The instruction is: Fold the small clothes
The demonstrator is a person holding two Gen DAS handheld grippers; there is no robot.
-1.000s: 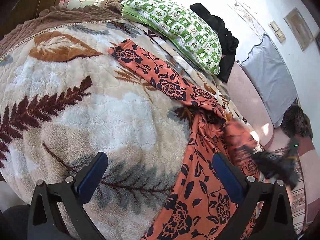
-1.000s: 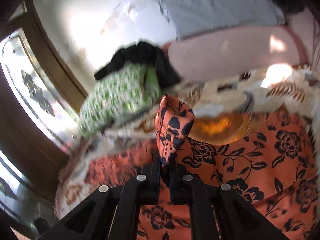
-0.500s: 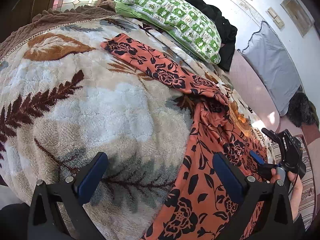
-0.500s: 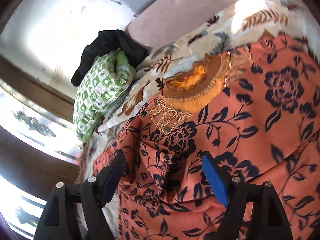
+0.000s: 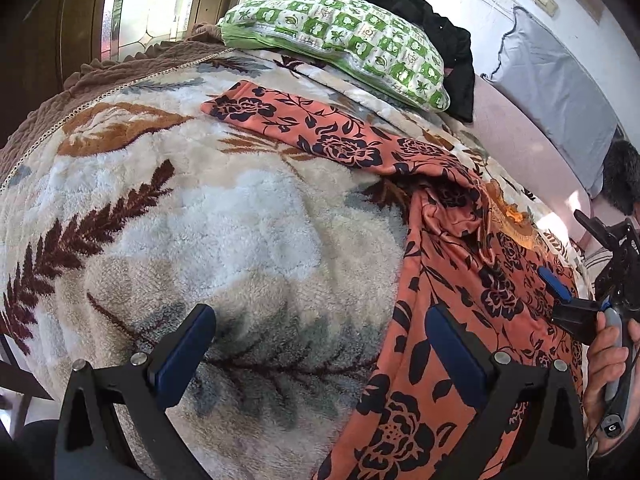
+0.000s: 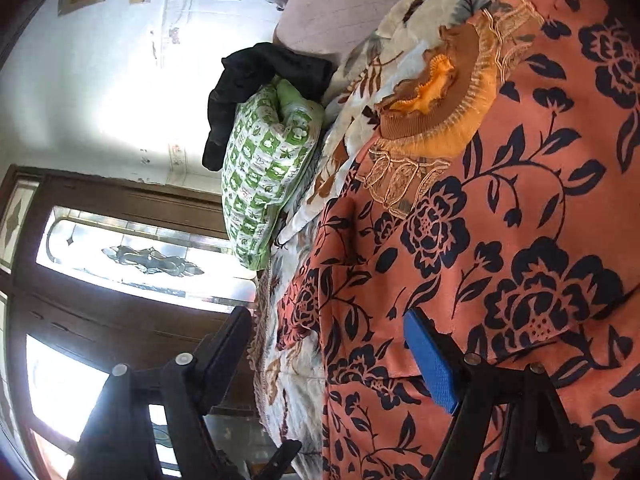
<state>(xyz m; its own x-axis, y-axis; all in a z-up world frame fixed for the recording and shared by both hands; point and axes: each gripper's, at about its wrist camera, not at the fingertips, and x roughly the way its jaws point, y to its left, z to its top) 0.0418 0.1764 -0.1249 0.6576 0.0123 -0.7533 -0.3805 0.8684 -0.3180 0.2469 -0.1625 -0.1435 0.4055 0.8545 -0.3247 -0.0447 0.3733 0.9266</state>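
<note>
An orange garment with a dark floral print (image 5: 440, 280) lies spread on the bed. One sleeve (image 5: 300, 120) stretches toward the far left, and fabric is bunched at the armpit. Its lace-trimmed brown and orange collar (image 6: 440, 92) shows in the right wrist view. My left gripper (image 5: 320, 344) is open above the blanket at the garment's left edge, with nothing between its fingers. My right gripper (image 6: 328, 344) is open and rolled sideways over the garment (image 6: 520, 200), its blue pad (image 6: 432, 360) near the cloth without pinching it. A hand (image 5: 604, 356) holds the right gripper (image 5: 560, 292) at the far right.
A fleece blanket with a leaf pattern (image 5: 180, 220) covers the bed. A green-and-white pillow (image 5: 340, 40) with a black cloth (image 5: 432, 32) behind it lies at the head, and a grey pillow (image 5: 560, 92) leans on the wall. Wooden glazed doors (image 6: 120, 248) stand beyond the bed.
My right gripper let go of the bunched fabric it was pinching and opened wide. It then sank and rolled sideways. The fabric now rests on the bed. The left gripper shifted slightly.
</note>
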